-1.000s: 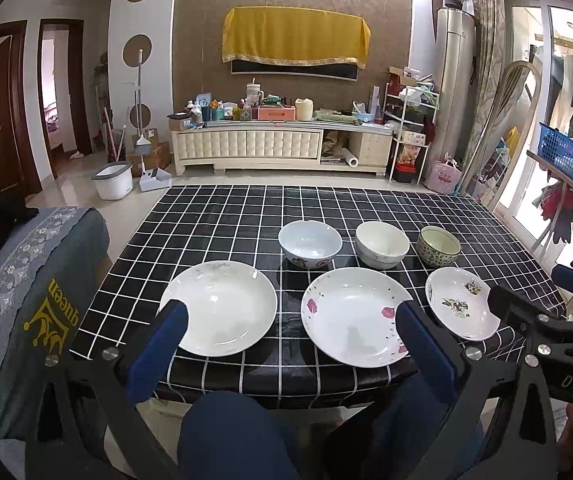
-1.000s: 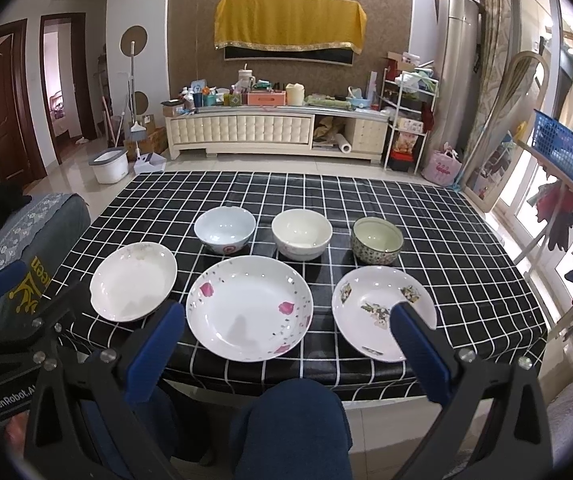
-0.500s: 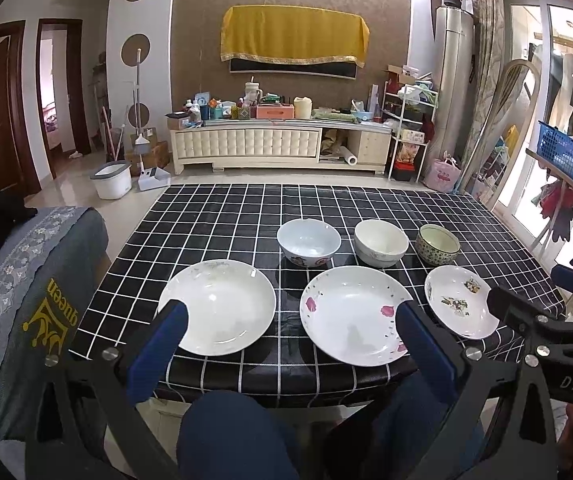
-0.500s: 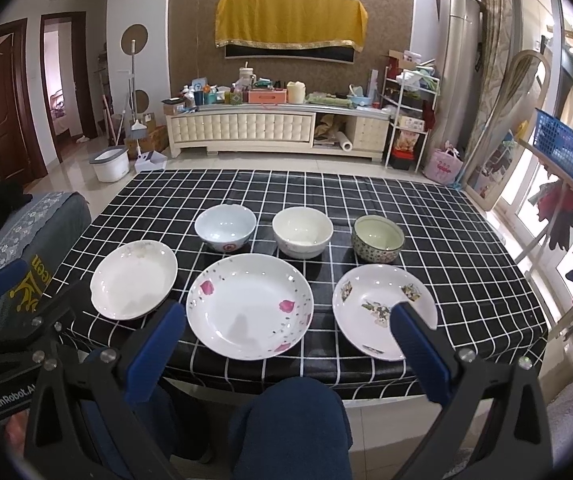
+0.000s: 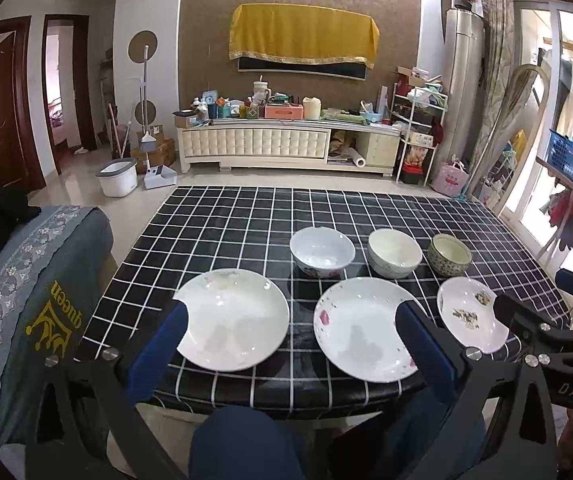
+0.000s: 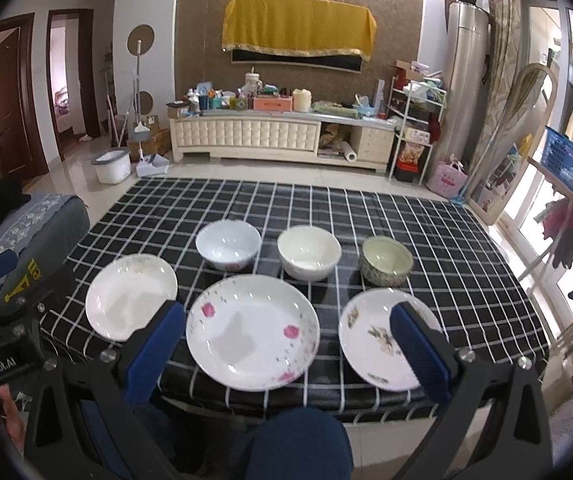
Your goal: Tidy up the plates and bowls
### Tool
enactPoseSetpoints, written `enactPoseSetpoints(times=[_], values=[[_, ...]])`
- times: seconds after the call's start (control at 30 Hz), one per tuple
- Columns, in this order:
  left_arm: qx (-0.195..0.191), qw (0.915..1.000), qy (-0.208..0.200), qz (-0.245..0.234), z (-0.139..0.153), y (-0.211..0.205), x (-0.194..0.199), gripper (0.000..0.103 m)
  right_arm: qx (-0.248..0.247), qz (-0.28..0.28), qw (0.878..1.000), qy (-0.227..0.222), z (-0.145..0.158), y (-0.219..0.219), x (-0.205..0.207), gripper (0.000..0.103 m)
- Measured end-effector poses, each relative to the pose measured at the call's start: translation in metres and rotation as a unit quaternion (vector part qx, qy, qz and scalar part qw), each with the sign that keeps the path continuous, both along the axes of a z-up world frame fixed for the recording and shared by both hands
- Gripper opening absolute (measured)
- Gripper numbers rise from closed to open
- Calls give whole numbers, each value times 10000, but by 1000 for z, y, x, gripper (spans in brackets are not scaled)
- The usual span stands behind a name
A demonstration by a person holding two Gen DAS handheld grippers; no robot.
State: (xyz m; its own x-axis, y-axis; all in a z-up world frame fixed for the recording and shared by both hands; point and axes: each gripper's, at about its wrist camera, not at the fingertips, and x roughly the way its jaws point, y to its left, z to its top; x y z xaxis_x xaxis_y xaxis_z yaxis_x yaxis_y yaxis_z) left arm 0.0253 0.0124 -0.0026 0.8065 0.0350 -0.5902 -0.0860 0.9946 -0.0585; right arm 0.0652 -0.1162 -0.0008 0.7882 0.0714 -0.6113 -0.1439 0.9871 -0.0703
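Note:
Three plates lie along the near edge of the checked table (image 5: 246, 216): a plain white plate (image 5: 232, 318) on the left, a pink-flowered plate (image 5: 360, 328) in the middle and a small leaf-patterned plate (image 5: 472, 314) on the right. Behind them stand a white-blue bowl (image 5: 321, 251), a cream bowl (image 5: 394, 252) and a green patterned bowl (image 5: 449, 254). My left gripper (image 5: 292, 320) is open and empty, held above the near edge in front of the plates. My right gripper (image 6: 288, 320) is open and empty, straddling the pink-flowered plate (image 6: 252, 326) in its view.
A grey cloth-covered seat (image 5: 26, 280) stands left of the table. My knee (image 5: 246, 440) is below the table's near edge. A TV cabinet (image 5: 286, 148) stands at the far wall, and a rack with a blue basket (image 5: 572, 164) is on the right.
Both grippers have shifted slightly toward the table; the dishes sit a little lower and nearer in the views. Nothing on the table has moved.

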Motion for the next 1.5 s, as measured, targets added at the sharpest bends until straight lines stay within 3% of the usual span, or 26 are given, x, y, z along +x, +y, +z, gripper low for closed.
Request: enactPoseSetpoints(times=[0.1, 0.2, 0.43, 0.6, 0.93, 1.2, 1.5], values=[[35, 9998, -94, 156, 3, 11, 9, 103, -128, -166, 9996, -201, 1, 8, 9, 103], [49, 9997, -46, 222, 3, 23, 19, 103, -145, 8, 9993, -352, 1, 20, 20, 103], [300, 9985, 395, 214, -11, 46, 52, 103, 96, 450, 9989, -18, -16, 51, 62, 103], [152, 9968, 690, 383, -29, 75, 76, 103, 251, 1013, 9919, 725, -44, 85, 95, 103], [-222, 9867, 1474, 653, -90, 129, 110, 103, 113, 1407, 9780, 1537, -99, 135, 138, 102], [-594, 9703, 2125, 988, -144, 166, 130, 102, 32, 1593, 9644, 2113, -140, 156, 161, 83], [-449, 9672, 2282, 1020, -167, 170, 137, 96, -36, 1589, 9567, 2439, -166, 162, 169, 71]])
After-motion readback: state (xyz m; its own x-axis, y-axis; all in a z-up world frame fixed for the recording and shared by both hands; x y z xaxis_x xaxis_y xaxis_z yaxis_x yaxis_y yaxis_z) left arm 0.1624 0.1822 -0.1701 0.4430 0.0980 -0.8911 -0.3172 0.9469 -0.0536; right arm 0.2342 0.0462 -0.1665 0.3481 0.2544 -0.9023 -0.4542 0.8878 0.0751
